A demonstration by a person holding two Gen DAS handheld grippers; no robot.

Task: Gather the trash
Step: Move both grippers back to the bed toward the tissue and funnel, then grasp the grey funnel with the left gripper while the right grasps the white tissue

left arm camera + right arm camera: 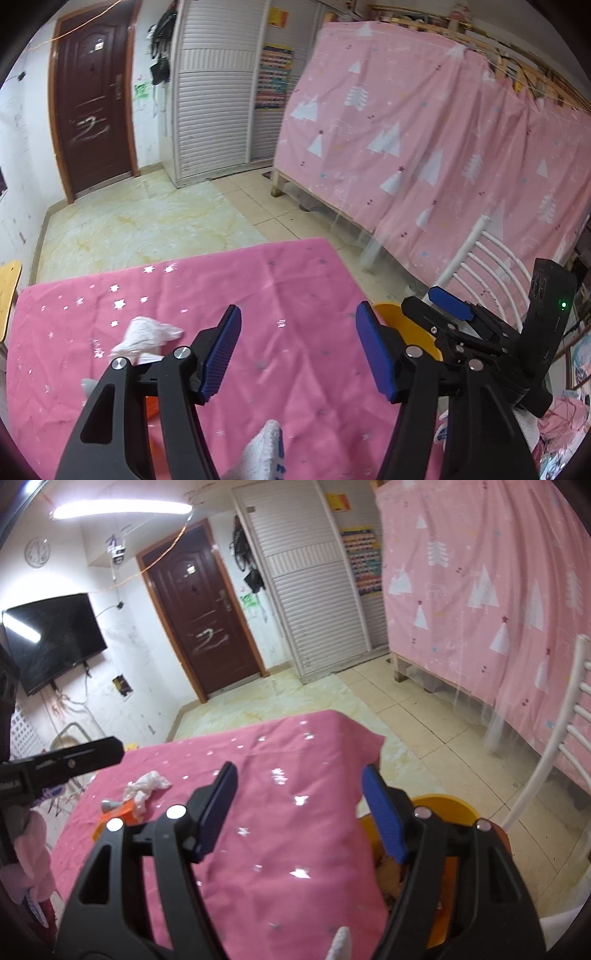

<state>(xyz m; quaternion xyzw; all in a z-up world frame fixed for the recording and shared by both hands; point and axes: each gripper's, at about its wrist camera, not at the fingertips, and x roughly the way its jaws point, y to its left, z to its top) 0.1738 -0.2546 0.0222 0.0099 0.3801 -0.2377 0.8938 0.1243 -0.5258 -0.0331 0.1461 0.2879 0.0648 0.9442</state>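
Both grippers hover over the pink-clothed surface, the left gripper and right gripper each with 2 fingers wide and empty. The crumpled tissue lies at 10 o'clock; the orange bin sits at 3 o'clock.

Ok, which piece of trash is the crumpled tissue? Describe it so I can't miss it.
Start at the table under the pink star-print cloth. Toward its left side, nearer the dark door than the grippers, lies the crumpled white tissue. Its neighbours there are a small orange carton and a grey piece; it is the only soft white wad.
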